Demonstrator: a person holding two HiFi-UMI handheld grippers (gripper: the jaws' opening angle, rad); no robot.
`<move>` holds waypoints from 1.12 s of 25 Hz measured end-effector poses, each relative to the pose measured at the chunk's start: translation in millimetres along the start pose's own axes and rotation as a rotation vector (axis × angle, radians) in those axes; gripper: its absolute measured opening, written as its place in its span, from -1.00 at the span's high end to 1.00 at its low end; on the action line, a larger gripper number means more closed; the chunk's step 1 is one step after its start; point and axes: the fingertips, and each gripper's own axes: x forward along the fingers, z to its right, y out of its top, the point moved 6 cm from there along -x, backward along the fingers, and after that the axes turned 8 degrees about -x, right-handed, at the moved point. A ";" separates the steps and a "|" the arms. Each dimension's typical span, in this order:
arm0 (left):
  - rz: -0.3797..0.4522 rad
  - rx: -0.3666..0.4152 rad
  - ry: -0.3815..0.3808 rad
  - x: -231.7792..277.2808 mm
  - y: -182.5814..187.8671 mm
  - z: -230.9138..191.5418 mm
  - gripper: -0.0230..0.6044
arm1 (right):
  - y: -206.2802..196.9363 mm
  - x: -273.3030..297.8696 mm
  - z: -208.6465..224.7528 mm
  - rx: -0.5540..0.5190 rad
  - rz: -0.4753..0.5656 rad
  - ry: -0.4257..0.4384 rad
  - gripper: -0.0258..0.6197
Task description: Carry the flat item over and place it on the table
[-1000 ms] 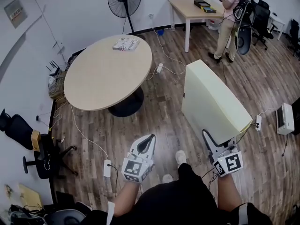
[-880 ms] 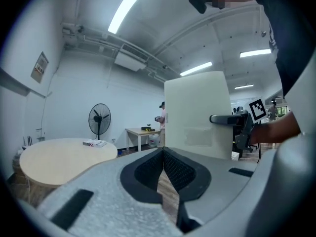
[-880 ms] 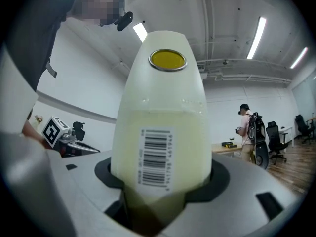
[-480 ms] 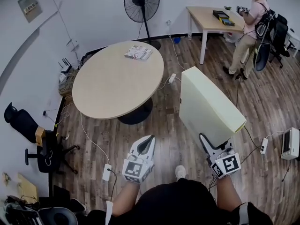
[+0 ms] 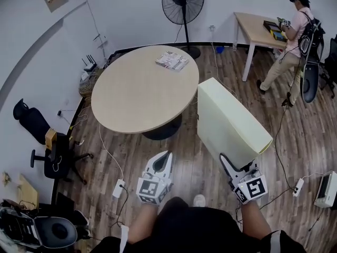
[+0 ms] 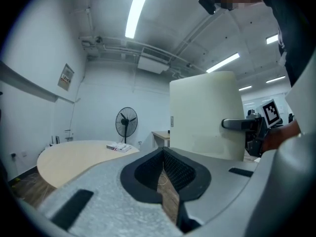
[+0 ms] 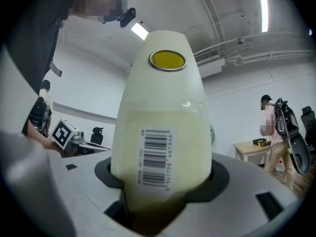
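Observation:
The flat item is a cream, slab-shaped box with a barcode label on its narrow end. My right gripper is shut on its lower end, and the box sticks up and away from me above the wooden floor. The left gripper view shows the box broadside with the right gripper's jaw across it. My left gripper is shut and empty, held low beside the right one. The round beige table stands ahead and to the left, its near edge just left of the box.
A magazine lies at the round table's far edge. A standing fan is behind it. A person stands at a rectangular table at the far right. Office chair at left; cables and a power strip on the floor.
The round table has come nearer and shifted right in the head view as I walk toward it. The box stays in my right gripper; both grippers keep their pose.

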 end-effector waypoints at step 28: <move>-0.008 -0.063 0.278 23.2 17.2 -246.5 0.91 | -26.4 316.0 -42.2 0.077 -0.057 0.280 -0.01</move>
